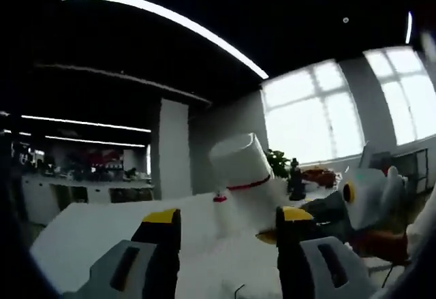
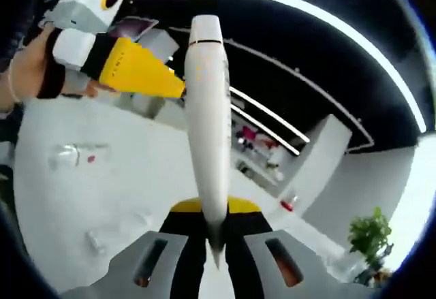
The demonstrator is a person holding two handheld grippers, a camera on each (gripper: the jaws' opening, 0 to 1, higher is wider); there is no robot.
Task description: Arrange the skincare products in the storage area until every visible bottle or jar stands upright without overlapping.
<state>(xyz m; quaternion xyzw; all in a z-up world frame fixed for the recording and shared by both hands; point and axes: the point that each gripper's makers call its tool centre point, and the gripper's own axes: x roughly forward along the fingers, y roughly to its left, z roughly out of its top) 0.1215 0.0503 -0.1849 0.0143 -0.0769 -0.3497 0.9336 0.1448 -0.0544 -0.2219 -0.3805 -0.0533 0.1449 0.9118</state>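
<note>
One white tube (image 2: 208,129) stands pinched between the right gripper (image 2: 212,234)'s jaws, rising above a white table (image 2: 102,176) (a few small clear items lie scattered there). The left gripper (image 1: 228,227), jaws spread, frames a white bottle (image 1: 242,176) with a red band, tilted on the table.

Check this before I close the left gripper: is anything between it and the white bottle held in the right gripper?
Nothing visible. The right gripper is shut on the white bottle, and the left gripper has open jaws with the bottle right in front of them and nothing between.
</note>
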